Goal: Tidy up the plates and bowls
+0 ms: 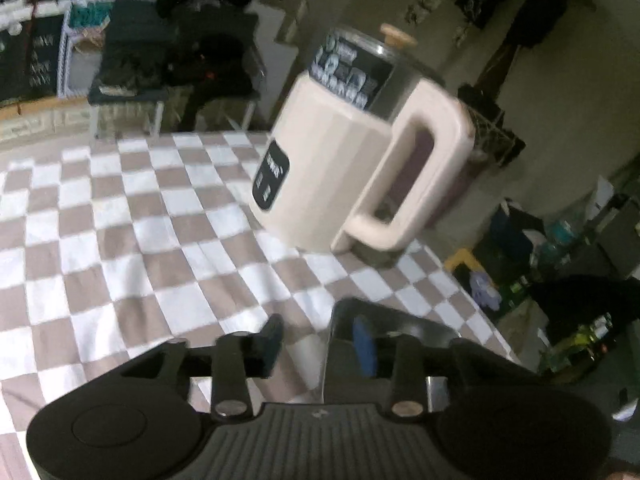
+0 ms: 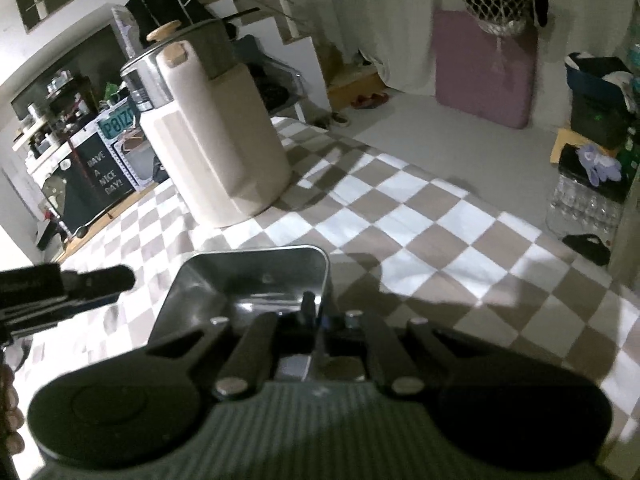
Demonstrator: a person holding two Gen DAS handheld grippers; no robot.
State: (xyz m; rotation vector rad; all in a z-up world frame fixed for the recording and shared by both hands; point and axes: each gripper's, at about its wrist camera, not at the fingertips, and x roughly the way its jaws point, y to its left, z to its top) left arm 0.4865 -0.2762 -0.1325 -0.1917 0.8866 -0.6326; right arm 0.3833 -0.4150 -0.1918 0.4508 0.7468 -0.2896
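The right gripper (image 2: 316,312) has its jaws clamped on the right wall of a square steel tray (image 2: 256,276) above the checkered counter (image 2: 440,216); the left gripper (image 1: 320,340), jaws wide, straddles the tray's rim; a cream kettle (image 2: 216,140) stands at 11 o'clock

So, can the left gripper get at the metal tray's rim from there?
Likely yes: the left gripper is open, the metal tray rim seems to sit between its fingers, nothing blocking.

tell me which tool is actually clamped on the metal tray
The right tool: its fingers are pinched shut on the rim of the metal tray. The left tool has its fingers spread open.
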